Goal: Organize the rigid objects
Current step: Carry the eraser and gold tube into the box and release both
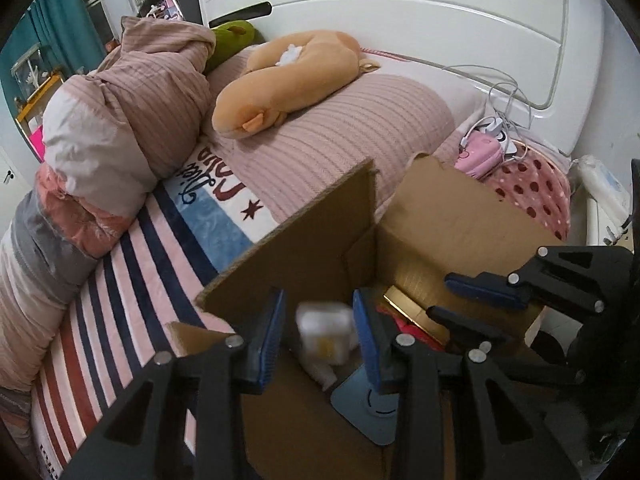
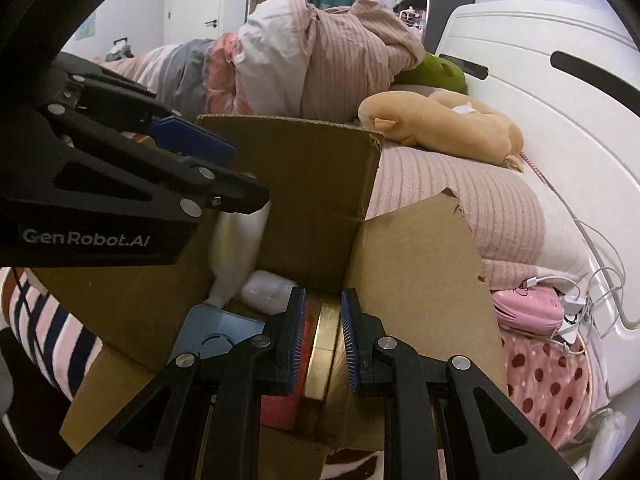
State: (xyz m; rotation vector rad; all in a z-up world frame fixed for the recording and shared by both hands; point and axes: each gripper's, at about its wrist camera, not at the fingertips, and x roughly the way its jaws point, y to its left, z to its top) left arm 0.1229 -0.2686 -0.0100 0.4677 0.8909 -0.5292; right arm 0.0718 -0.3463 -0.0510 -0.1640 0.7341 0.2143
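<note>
An open cardboard box (image 1: 460,216) stands on the bed; it also shows in the right wrist view (image 2: 320,184). My left gripper (image 1: 320,328) is open over the box, and a blurred white bottle (image 1: 324,336) is between its pads, apparently loose. In the right wrist view the white bottle (image 2: 236,248) hangs below the left gripper (image 2: 240,176). My right gripper (image 2: 323,336) is open inside the box, its pads on either side of a gold-edged box (image 2: 322,344) without touching. A red item (image 2: 280,404), a blue flat object (image 2: 212,332) and another white bottle (image 2: 268,288) lie in the box.
The bed has a striped blanket (image 1: 132,272), a piled duvet (image 1: 132,92), a tan plush toy (image 1: 280,76) and a pink pillow (image 1: 332,140). A pink pouch (image 2: 528,308) with white cables lies by the white headboard (image 1: 400,12).
</note>
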